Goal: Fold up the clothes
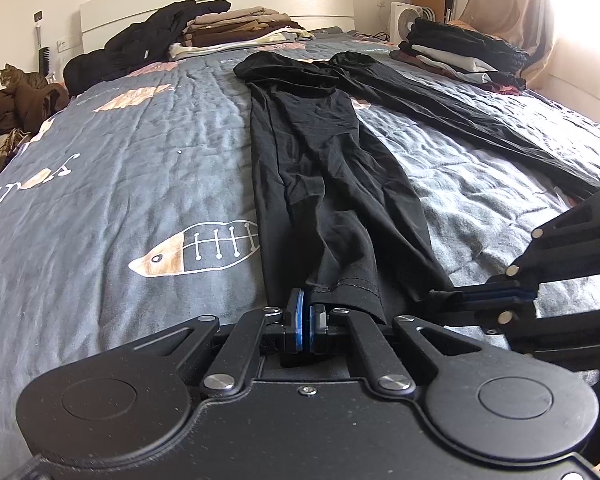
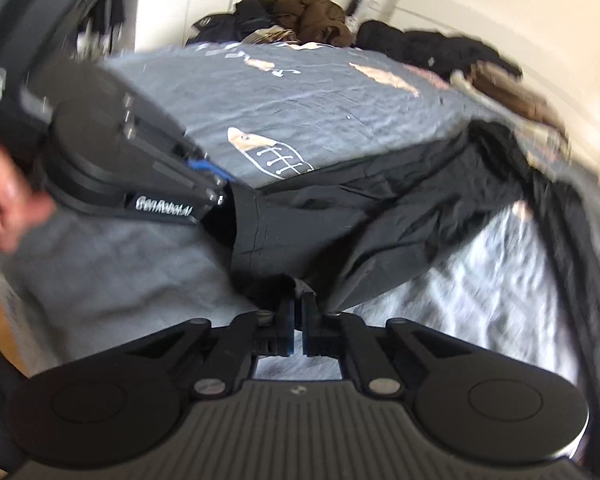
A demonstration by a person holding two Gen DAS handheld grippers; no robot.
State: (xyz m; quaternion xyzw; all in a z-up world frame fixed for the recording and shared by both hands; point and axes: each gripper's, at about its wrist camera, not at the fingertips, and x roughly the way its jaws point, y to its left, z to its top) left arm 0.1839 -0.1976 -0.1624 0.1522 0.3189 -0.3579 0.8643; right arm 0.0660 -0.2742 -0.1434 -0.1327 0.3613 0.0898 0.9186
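Black trousers (image 1: 320, 152) lie lengthwise on the grey fish-print quilt (image 1: 140, 160), waist towards the headboard. One leg runs straight towards me and the other slants off to the right. My left gripper (image 1: 306, 312) is shut on the left corner of the near leg's hem. My right gripper (image 1: 436, 296) comes in from the right, shut on the same hem's right corner. In the blurred right wrist view the right gripper (image 2: 299, 304) pinches the black trousers (image 2: 380, 208), and the left gripper (image 2: 216, 196) holds the hem's far corner, with a hand (image 2: 4, 208) behind it.
Folded brown and beige clothes (image 1: 236, 30) and a black jacket (image 1: 148, 44) sit by the headboard. Another folded stack (image 1: 460, 50) lies at the far right of the bed, with a white fan (image 1: 406, 18) behind it. A cat (image 1: 14, 76) sits on a brown clothes heap (image 1: 20, 108) at left.
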